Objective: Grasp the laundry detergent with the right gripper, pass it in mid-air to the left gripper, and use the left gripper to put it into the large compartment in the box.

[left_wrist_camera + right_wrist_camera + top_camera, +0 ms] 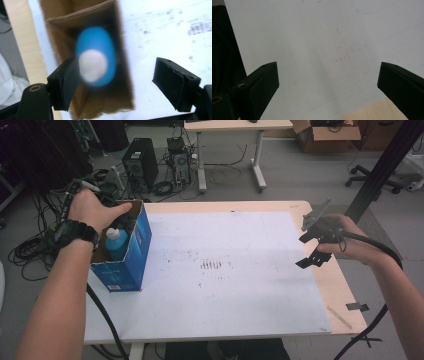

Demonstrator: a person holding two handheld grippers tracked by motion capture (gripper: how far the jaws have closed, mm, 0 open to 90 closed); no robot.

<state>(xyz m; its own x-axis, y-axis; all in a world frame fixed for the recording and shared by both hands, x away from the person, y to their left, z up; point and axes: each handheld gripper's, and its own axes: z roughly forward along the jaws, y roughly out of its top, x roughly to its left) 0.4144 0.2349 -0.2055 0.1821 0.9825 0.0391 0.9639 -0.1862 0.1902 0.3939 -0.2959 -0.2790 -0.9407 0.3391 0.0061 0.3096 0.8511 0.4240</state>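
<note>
A: Where are the left fingers (113, 85)?

B: Over the open top of the blue box (131, 251) at the left edge of the bench (345, 285). In the high view the left hand (92, 210) grips the tool right above the box's mouth.

A: Holding anything?

B: No. In the left gripper view they stand apart with nothing pressed between them. The blue bottle (96, 56) with its white cap (93, 65) lies below them, inside the box; the left finger's edge overlaps the cap in the picture, while the right finger is well clear of it, out over the white sheet (235, 270). The bottle is blurred, so I cannot tell whether the left pad brushes it.

A: And where is the bottle in the box?

B: Upright, cap up, against the brown inner wall, directly under the gap between the fingers, nearer the left one.

A: The right fingers (328, 87)?

B: Wide apart and empty. The right hand (350, 242) holds them above the bench's right edge. Beneath them is the plain white sheet, and a strip of bare wood shows near the right finger. They are well apart from the box and bottle.
</note>
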